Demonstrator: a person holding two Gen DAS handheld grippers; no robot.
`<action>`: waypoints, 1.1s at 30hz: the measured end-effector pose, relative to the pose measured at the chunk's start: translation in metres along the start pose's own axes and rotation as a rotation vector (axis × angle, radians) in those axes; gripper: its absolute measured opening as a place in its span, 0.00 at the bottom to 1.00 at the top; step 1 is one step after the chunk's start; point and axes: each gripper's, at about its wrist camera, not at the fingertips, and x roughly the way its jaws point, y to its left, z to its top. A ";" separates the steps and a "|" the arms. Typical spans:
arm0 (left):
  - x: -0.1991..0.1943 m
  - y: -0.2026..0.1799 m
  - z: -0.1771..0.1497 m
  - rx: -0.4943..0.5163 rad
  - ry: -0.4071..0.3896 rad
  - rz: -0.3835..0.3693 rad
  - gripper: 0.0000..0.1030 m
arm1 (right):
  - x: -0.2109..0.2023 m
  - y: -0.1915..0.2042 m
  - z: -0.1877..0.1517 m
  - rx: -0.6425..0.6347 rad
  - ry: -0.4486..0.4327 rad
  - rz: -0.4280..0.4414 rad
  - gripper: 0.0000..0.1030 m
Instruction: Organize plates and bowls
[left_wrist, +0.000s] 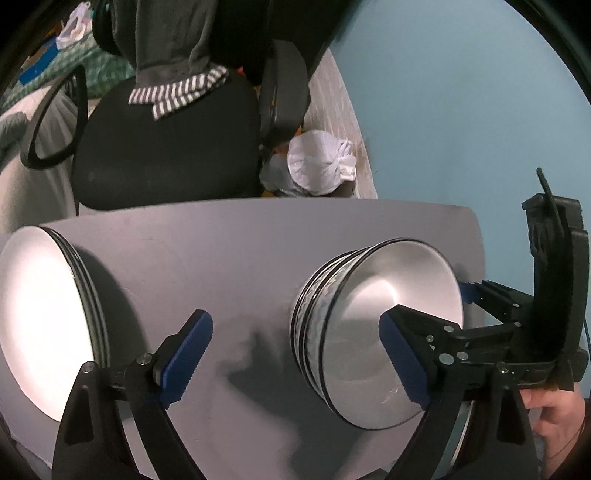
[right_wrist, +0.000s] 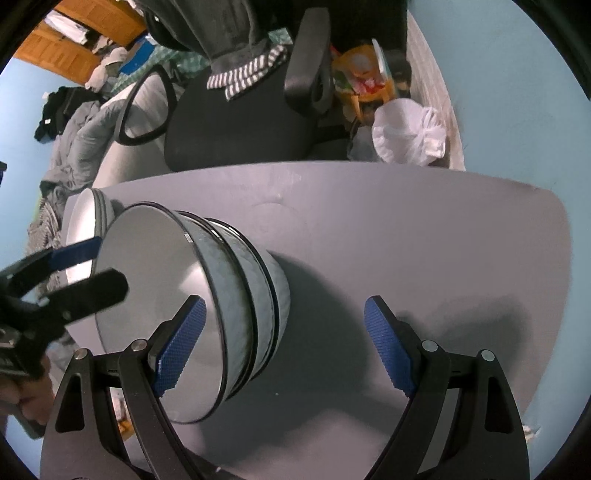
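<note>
The bowls (left_wrist: 373, 332) stand stacked on the grey table (left_wrist: 221, 258), with the plates (left_wrist: 48, 314) well apart at its left side. The left gripper (left_wrist: 295, 358) and the right gripper (right_wrist: 284, 343) are both spread wide and hold nothing. Each has one finger over the top bowl, so I judge a careless closing could tip the stack.

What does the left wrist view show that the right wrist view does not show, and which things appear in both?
Only the left wrist view: the whole face of the plate stack, large at the left edge, and the open left gripper seen from behind.

Only the right wrist view: a wooden door, a yellow toy, dark clothes and the open right gripper from behind.

Both: the stack of bowls on the grey table, the black office chair, the white bag.
</note>
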 end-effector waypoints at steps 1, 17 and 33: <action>0.002 0.001 -0.001 -0.003 0.002 -0.004 0.87 | 0.002 0.000 0.001 0.001 0.004 -0.001 0.83; 0.026 0.015 -0.002 -0.051 0.109 -0.103 0.50 | 0.007 0.012 0.001 -0.035 0.001 0.027 0.67; 0.024 0.009 -0.007 -0.035 0.074 -0.122 0.35 | 0.009 0.018 0.003 -0.038 0.010 0.101 0.51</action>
